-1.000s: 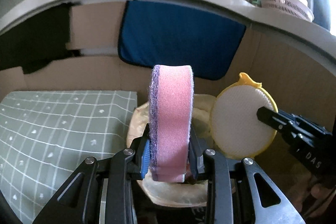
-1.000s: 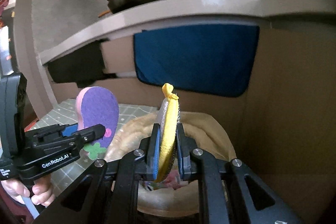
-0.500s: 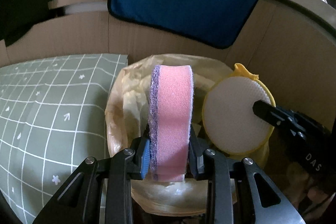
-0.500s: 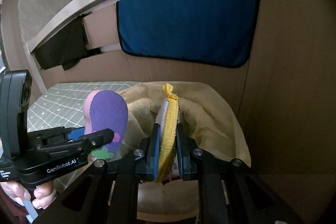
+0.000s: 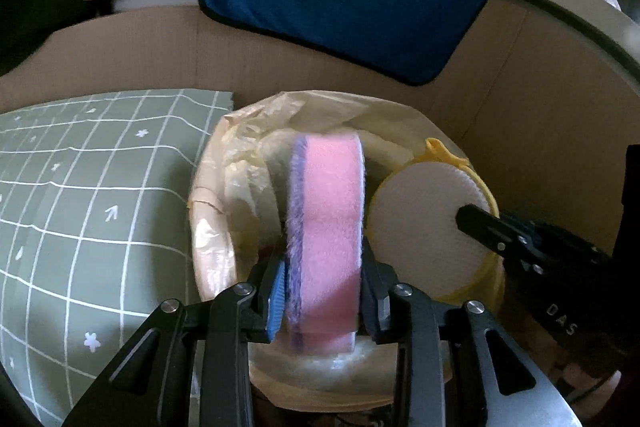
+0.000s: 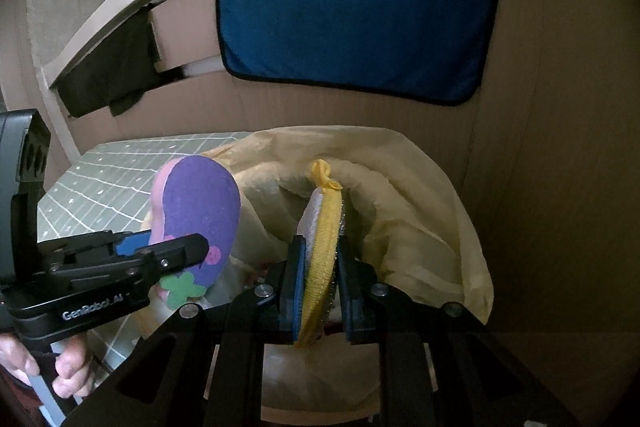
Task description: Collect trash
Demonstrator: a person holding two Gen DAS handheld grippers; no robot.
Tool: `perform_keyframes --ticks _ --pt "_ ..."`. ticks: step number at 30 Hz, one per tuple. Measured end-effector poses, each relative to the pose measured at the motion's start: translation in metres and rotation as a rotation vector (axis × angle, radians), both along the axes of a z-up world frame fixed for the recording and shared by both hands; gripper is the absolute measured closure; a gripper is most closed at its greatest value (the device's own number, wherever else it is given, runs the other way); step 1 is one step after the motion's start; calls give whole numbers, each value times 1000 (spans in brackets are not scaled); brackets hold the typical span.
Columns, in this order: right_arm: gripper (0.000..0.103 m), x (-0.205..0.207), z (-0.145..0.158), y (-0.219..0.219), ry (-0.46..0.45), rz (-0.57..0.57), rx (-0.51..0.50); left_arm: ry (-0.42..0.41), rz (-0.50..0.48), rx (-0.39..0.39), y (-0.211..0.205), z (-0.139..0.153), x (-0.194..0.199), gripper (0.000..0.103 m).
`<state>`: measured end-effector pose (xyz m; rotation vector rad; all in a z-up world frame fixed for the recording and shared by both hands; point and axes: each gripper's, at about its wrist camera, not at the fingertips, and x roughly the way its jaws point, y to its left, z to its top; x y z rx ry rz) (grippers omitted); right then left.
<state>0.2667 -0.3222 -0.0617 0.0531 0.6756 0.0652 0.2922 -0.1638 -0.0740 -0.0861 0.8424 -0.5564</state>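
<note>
The left tool (image 5: 322, 301) has the pink and purple sponge (image 5: 326, 239) standing on edge between its fingers, which are easing apart; the sponge looks slightly tilted and blurred, and whether the pads still press it is hard to tell. The right tool (image 6: 320, 283) is clamped on the round yellow scrubber (image 6: 322, 239), its fingers also starting to part. Both pieces hang over the mouth of the lined bin (image 5: 212, 227), just ahead of and below each tool. Cardboard walls (image 5: 540, 115) close in beyond and to the right; the checked mat (image 5: 80, 195) lies open to the left. A blue cloth (image 6: 356, 19) hangs ahead. The bin's inside is mostly hidden by the tools and the bag's folds.
</note>
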Motion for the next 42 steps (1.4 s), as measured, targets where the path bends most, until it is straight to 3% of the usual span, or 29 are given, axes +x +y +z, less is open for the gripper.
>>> perform_keyframes --ticks 4,7,10,14,16,26,31,37,42 --pt "84 -1 -1 -1 0 -5 6 1 18 -23 4 3 1 61" --pt "71 -4 3 1 -5 2 9 -16 45 -37 13 10 0 54" --pt "61 -13 10 6 -27 21 0 -52 65 -33 23 23 -10 53" --pt "56 -31 27 14 -65 19 -1 -71 94 16 46 38 -38 53" --pt "54 -45 36 19 -82 19 16 -124 124 56 62 46 -65 53" --pt "53 -147 58 70 -175 73 37 -350 251 179 126 71 -191 53" --pt "53 -196 50 109 -219 83 -7 -364 274 212 142 65 -221 53" --pt "53 -225 47 141 -234 182 -51 -435 349 211 161 69 -253 53" --pt "53 -239 51 155 -272 130 -123 -476 375 204 169 74 -267 53"
